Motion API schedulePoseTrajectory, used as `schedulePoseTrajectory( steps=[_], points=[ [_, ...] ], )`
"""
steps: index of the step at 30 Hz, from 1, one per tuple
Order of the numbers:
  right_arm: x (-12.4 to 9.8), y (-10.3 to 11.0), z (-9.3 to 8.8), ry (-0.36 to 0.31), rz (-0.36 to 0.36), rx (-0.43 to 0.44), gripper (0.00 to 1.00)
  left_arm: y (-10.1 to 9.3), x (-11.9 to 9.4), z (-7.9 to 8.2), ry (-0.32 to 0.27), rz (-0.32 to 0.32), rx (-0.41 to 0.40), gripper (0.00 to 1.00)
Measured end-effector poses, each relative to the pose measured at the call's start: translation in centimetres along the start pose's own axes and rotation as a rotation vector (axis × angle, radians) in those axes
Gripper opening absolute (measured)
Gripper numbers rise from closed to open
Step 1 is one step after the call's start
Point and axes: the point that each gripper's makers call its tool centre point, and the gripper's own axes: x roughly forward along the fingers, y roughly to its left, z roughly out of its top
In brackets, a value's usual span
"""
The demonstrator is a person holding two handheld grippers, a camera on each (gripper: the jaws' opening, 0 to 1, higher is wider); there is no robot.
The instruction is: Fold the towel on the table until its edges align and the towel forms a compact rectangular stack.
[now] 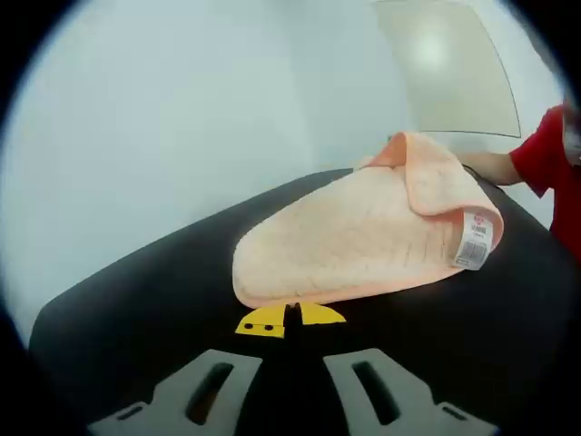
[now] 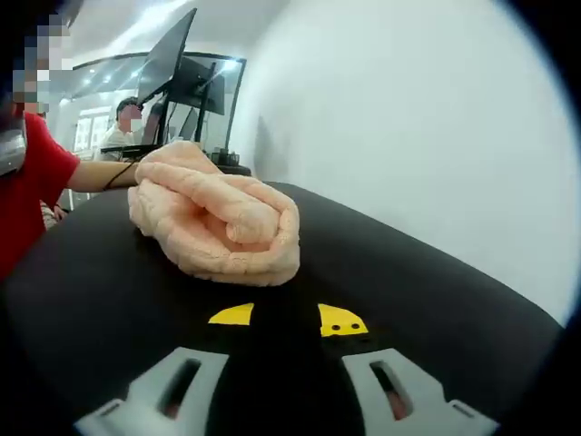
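Here's the peach towel (image 1: 363, 236) sitting on the black table (image 1: 163, 291), and in the left gripper view it lies just ahead of the left gripper (image 1: 292, 386), whose two grey jaws stand wide apart with nothing between them. The towel's near rounded edge sits right behind a yellow marker (image 1: 289, 320) stuck to the tabletop, so cloth and jaw tips are close but apart, no contact. Look at the far corner: one flap is folded back over the top, and a white care label (image 1: 476, 240) hangs off the right end. Beyond it, a person's red sleeve (image 1: 547, 154) and bare forearm reach in at the table's far edge.

Over to the right gripper view: the towel (image 2: 218, 227) shows as a bunched, rolled-up lump, thick folds facing the camera, lying ahead and slightly left of the right gripper (image 2: 286, 391). Those jaws are spread wide as well, empty, resting low over the table (image 2: 436, 309). Two yellow marker pieces (image 2: 290, 318) sit between the jaw tips and the cloth. The person in red (image 2: 32, 191) stands at the left, forearm stretched toward the towel's far side; whether the hand touches it I cannot tell. Monitors (image 2: 182, 73) stand in the background
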Motion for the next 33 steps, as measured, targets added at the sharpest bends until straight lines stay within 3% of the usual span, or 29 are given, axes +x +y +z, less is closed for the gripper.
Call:
schedulePoseTrajectory(
  steps=[33],
  points=[
    [-0.02,-1.02,-0.11,0.004,-0.037,0.012,0.22,0.05,0.23,0.16,-0.007,-0.008,-0.007,0.06]
  ],
)
